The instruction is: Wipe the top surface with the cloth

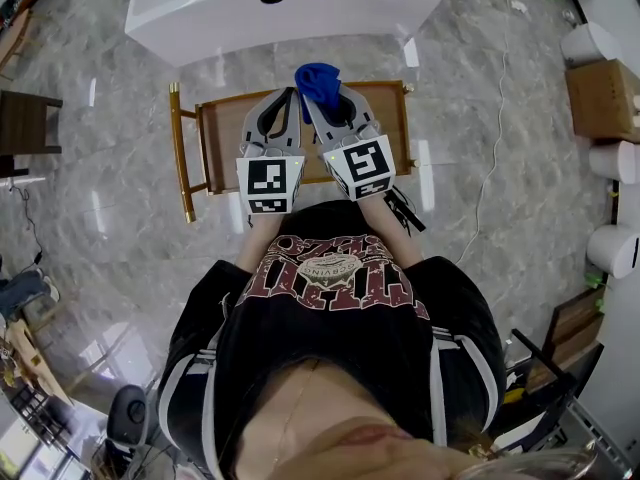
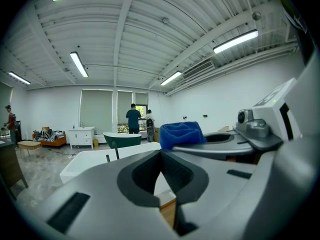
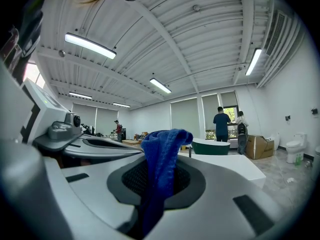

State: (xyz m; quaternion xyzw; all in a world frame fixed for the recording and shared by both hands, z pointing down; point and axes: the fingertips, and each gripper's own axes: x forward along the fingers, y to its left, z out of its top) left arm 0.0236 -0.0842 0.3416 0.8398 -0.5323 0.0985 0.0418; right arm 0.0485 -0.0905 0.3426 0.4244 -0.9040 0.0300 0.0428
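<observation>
Cloth (image 1: 317, 81), blue and nubby like terry, is pinched in the right gripper (image 1: 322, 103). Its long axis runs along the seam of the jaws, and a bunched end pokes out past the tips, away from the person and towards a white bathtub (image 1: 200, 13). In the head view the bundle hangs over the far edge of a small table (image 1: 225, 138) with a rectangular brown wooden top and a shiny gold metal frame, standing on a grey marble-patterned floor (image 1: 120, 228). Whether the fabric touches the wood cannot be told.

The left gripper (image 1: 288, 98), just beside the right one, has its grey jaws pressed together with nothing between them.

Only the head view shows the table whole. The right gripper view shows the fabric's folded crest and its pile up close. The left gripper view catches the cloth side-on as a rounded lump atop the neighbouring tool. It also shows two people (image 2: 133, 119) standing at a distant window.
</observation>
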